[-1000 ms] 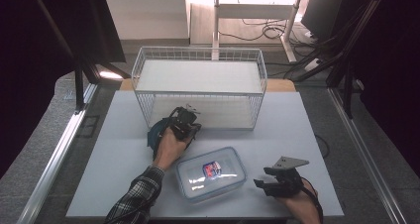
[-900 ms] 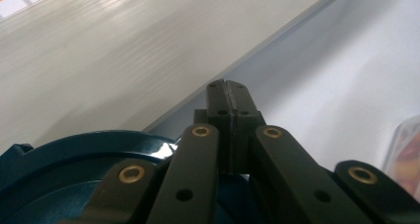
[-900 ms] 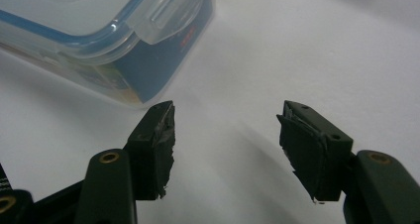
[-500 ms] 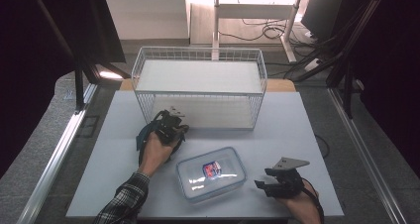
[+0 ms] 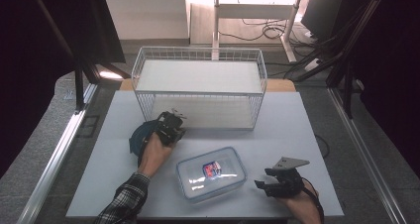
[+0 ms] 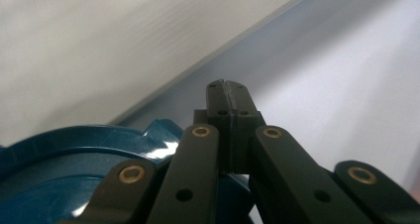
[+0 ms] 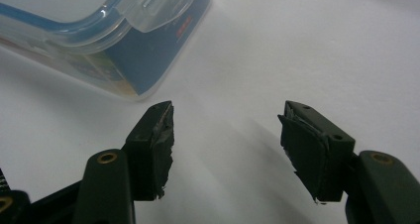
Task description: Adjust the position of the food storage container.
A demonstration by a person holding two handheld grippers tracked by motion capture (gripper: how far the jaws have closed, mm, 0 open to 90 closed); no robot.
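Note:
A clear lidded food container [image 5: 212,173] with a blue seal and a red-and-blue label lies flat on the white table [image 5: 297,130], front centre. To its right, my right gripper [image 5: 270,187] is open and points at it; in the right gripper view the right gripper [image 7: 225,120] is empty and the container [image 7: 114,40] lies just beyond the left pad. My left gripper [image 5: 174,121] is left of the container, in front of the wire basket. In the left gripper view the left gripper [image 6: 227,85] is shut, pads together. A round blue dish-like thing [image 5: 136,137] [image 6: 74,154] sits under that hand; whether it is held is unclear.
A white wire basket [image 5: 198,49] with a white floor stands at the back centre of the table. Black frame posts rise at the left [image 5: 79,80] and right [image 5: 346,80]. A metal rail [image 5: 59,149] runs along the table's left side.
My left hand and gripper have drawn left and a little nearer, away from the basket front, and the blue thing shifted with them. The right gripper and the container stayed put.

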